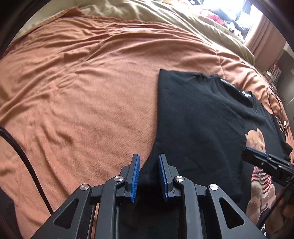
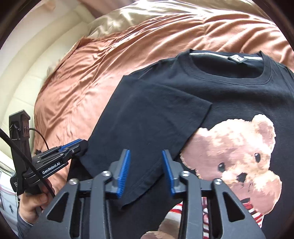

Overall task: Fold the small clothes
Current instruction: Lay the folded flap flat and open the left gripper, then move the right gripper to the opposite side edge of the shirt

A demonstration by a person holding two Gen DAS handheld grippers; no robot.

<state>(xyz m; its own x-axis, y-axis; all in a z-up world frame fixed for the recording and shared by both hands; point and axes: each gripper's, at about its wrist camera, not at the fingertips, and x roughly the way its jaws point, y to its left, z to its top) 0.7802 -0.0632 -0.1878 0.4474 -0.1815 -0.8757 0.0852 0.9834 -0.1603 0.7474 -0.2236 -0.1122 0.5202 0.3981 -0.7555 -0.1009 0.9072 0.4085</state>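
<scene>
A black T-shirt (image 1: 198,119) with a teddy bear print (image 2: 244,154) lies on the orange blanket (image 1: 91,82). Its left side and sleeve (image 2: 150,125) are folded in over the front, partly covering the bear. My left gripper (image 1: 148,176) is open over the shirt's left folded edge, empty. My right gripper (image 2: 146,171) is open above the folded sleeve hem, empty. The right gripper also shows in the left wrist view (image 1: 261,160), and the left gripper in the right wrist view (image 2: 73,147).
The orange blanket (image 2: 91,73) covers the bed, with a beige duvet (image 1: 147,14) behind it. Black cables (image 1: 275,103) lie at the bed's right edge. A cream padded headboard or wall (image 2: 36,60) stands at the left in the right wrist view.
</scene>
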